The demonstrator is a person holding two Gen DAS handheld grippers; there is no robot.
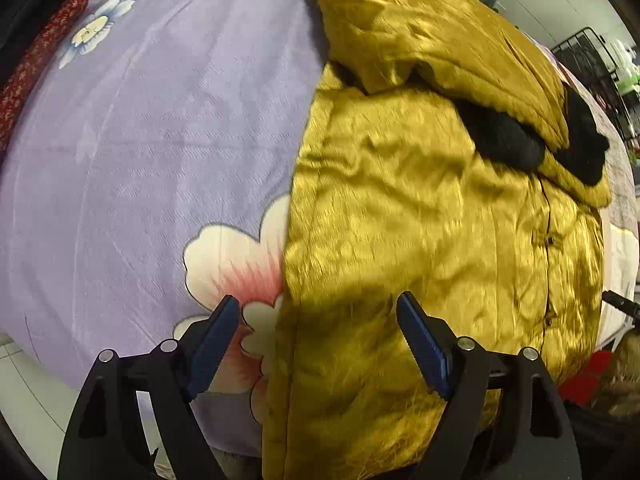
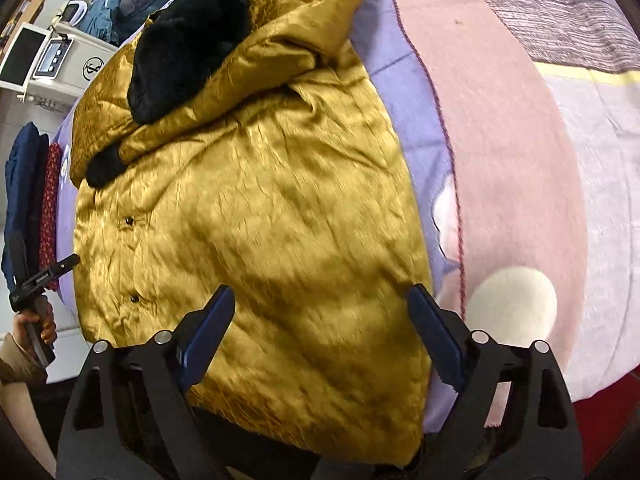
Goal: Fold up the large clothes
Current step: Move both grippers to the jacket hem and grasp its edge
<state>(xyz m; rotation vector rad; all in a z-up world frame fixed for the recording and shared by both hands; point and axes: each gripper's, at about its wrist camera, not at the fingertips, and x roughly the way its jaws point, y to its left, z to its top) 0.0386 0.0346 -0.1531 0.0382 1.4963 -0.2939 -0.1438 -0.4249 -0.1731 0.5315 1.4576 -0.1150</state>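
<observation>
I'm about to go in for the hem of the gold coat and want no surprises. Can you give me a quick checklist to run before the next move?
1. Left tongs open, nothing between them: ok.
2. Right tongs open, nothing between them: ok.
3. Gold coat lying spread on the purple floral sheet: ok.
4. Sleeve with the black fur cuff folded in over the body: ok.
5. Left tongs lined up over the coat's side edge: ok, they straddle it.
6. Hem corners free to grab: cannot tell, the near hem is hidden behind the tongs in both views.
</observation>
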